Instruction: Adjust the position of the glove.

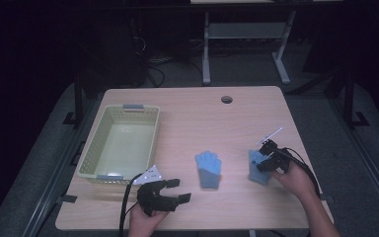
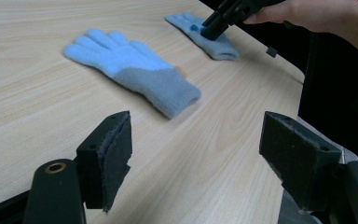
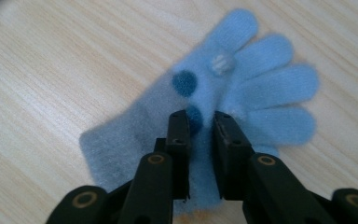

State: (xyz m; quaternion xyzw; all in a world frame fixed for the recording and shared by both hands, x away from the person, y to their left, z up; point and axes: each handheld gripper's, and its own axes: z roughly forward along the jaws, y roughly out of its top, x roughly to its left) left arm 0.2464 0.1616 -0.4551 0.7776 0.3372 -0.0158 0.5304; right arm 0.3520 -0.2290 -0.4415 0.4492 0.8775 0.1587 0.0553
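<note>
Blue knit is pinched at the palm of the right glove (image 1: 257, 168) by the right hand-held gripper (image 1: 265, 159) in the high view, on the wooden surface (image 1: 187, 113); a second glove (image 1: 208, 169) lies flat to its left, near a green basket (image 1: 94, 158). In the left gripper view, the left hand-held gripper (image 2: 196, 154) is spread wide, nothing held. In the right gripper view, fabric is bunched between the nearly closed jaws.

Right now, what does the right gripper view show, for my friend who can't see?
The right tongs pinch the middle of a blue glove lying flat on a wooden table. The glove has two dark blue dots and one pale one near its spread fingers.
</note>
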